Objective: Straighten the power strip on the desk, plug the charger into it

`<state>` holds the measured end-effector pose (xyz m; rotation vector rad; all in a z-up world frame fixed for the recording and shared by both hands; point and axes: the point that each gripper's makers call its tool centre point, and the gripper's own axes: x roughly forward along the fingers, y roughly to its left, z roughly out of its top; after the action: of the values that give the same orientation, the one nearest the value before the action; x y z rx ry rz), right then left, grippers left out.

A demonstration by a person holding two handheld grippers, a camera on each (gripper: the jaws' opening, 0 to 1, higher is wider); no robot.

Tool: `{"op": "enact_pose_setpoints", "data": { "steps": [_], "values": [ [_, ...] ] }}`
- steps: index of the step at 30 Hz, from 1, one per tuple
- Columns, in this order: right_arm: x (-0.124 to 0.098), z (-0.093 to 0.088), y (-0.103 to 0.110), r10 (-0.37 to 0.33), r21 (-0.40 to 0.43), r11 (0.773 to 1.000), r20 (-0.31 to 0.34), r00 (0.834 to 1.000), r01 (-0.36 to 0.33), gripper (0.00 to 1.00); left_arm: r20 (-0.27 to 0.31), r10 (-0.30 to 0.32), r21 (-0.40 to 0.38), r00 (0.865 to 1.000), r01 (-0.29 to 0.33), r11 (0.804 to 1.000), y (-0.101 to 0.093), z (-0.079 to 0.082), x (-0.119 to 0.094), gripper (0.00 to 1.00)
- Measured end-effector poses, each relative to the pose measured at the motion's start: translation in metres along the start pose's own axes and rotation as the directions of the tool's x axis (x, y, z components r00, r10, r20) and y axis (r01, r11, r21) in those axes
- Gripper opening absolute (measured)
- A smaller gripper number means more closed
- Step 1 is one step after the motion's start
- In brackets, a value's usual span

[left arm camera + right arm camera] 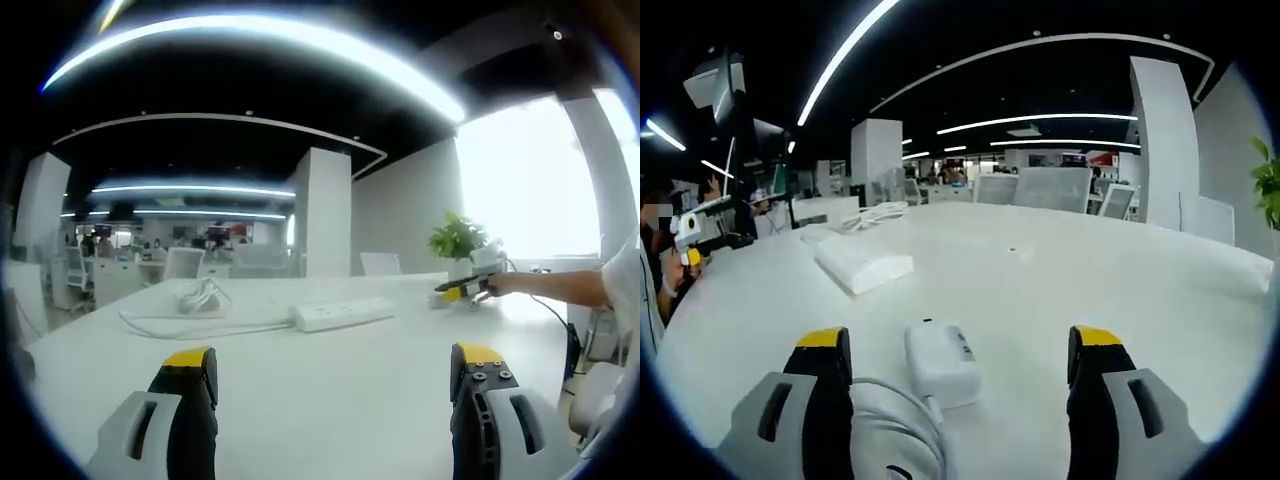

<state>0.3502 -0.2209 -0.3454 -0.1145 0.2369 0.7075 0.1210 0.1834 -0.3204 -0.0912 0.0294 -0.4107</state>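
so, left gripper (335, 375) hangs over the white desk (350, 410) w/ jaws spread wide, nothing btwn them. ahead of it in the left gripper view the white power strip (343, 313) lies flat on the desk, skewed at a slant, its cord (190, 325) trailing off toward a loose coil of white cable (200, 296) further back. well to the right of the strip, near a potted plant (457, 240), the other gripper shows small, held out by a person's arm (570, 288); yellow tips visible.

right gripper (960, 365) also wide open, holding nothing. in the right gripper view the white charger (942, 362) sits on the desk btwn the two jaws, not touched by either as far as i can tell; its bundled white cord (895, 430) lies just in front, beside the left-hand jaw. the power strip (862, 265) is further out on the desk, apart from the charger, w/ the cable coil (880, 212) beyond it. at far left edge the other gripper (688, 240) shows in a hand. office chairs (1050, 188) and a white pillar (1162, 140) stand behind the desk.
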Motion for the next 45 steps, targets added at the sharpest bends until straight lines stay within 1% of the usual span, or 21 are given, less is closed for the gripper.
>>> {"op": "enact_pose_setpoints", "data": {
  "steps": [5, 9, 20, 23, 26, 30, 34, 40, 45],
  "values": [
    [-0.001, 0.000, 0.003, 0.001, 0.004, 1.000, -0.004, 1.000, -0.001, 0.88, -0.006, -0.005, -0.001, 1.000, 0.005, 1.000, -0.002, -0.001, -0.001, 0.99],
    [0.002, 0.000, -0.002, 0.002, 0.006, 1.000, -0.006, 1.000, -0.002, 0.87, 0.001, -0.005, -0.002, 1.000, 0.005, 1.000, -0.002, 0.000, -0.002, 0.99],
    [0.003, -0.003, 0.004, 0.002, 0.000, 1.000, -0.028, 1.000, -0.002, 0.84, 0.003, -0.001, -0.005, 1.000, 0.001, 1.000, -0.001, 0.000, -0.003, 0.99],
    [0.002, -0.003, 0.008, 0.003, 0.000, 1.000, -0.029, 1.000, -0.003, 0.82, 0.001, -0.001, -0.006, 1.000, 0.001, 1.000, 0.000, -0.001, -0.003, 0.99],
    [0.002, -0.004, 0.008, 0.004, -0.006, 1.000, -0.033, 0.999, -0.005, 0.77, 0.002, -0.001, -0.007, 1.000, 0.001, 1.000, 0.000, -0.001, -0.003, 0.99],
    [0.002, -0.005, 0.009, 0.010, 0.001, 1.000, -0.039, 0.999, -0.010, 0.74, 0.003, -0.001, -0.008, 1.000, 0.001, 1.000, 0.000, -0.001, -0.003, 0.99],
    [0.003, -0.006, 0.007, 0.011, 0.004, 1.000, -0.046, 0.999, -0.011, 0.72, 0.006, -0.001, -0.011, 1.000, 0.002, 1.000, -0.001, -0.001, -0.004, 0.99],
    [0.002, -0.007, 0.013, 0.019, 0.003, 1.000, -0.053, 0.998, -0.019, 0.67, 0.005, 0.000, -0.014, 1.000, 0.000, 1.000, 0.000, -0.003, -0.004, 0.99],
    [0.004, -0.010, 0.014, 0.022, 0.012, 1.000, -0.066, 0.998, -0.021, 0.64, 0.006, 0.001, -0.014, 1.000, -0.001, 1.000, 0.000, -0.003, -0.005, 0.99]
  ]
}}
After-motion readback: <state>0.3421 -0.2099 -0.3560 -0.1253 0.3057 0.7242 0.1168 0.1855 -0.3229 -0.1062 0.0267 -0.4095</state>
